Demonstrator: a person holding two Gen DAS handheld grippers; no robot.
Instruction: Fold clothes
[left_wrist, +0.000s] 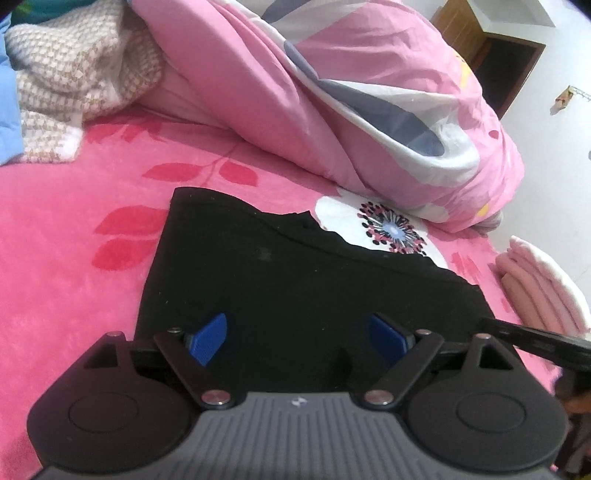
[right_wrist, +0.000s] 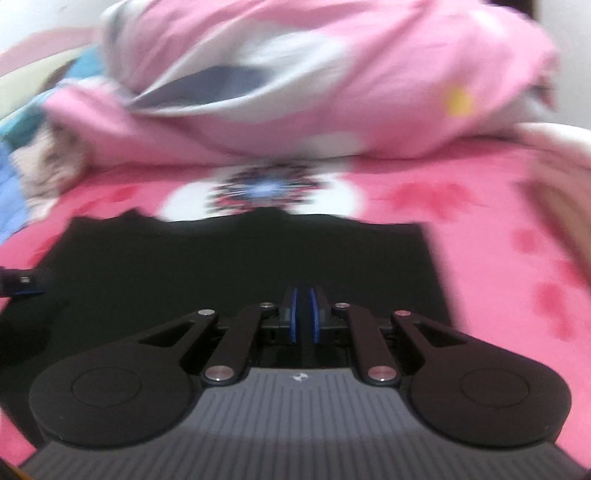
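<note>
Closest in, my left claw (left_wrist: 295, 338) stands wide, its 2 blue pads (left_wrist: 207, 339) well apart, with nothing pinched between them. It hangs over the near part of the black garment (left_wrist: 295, 273), and I cannot tell whether the pads touch the cloth. My right claw (right_wrist: 303, 314) is narrow, its 2 blue pads (right_wrist: 293, 314) nearly together with only a dark slit between them; the view is blurred, so I cannot tell whether any cloth is caught there. In the right wrist view, a dark piece with a blue edge (right_wrist: 20, 284) shows at the left border, over the garment's left side. In the left wrist view, a dark bar (left_wrist: 532, 339) crosses the right border, beside the garment's right edge.

Beneath both claws, the black garment lies flat on the pink blanket (left_wrist: 74, 240), with a straight left edge and an uneven far edge. Just past that far edge sits a white flower print (left_wrist: 391, 225) with a dark speckled centre, partly covered by the garment.

Further right, a stack of pale pink folded cloth (left_wrist: 535, 288) rests near the bed's edge. Beyond the flower, a bunched pink quilt (left_wrist: 369, 110) with grey and white patches lies across the bed. At far left, a beige checked knit (left_wrist: 74, 74) is heaped beside the quilt.
</note>
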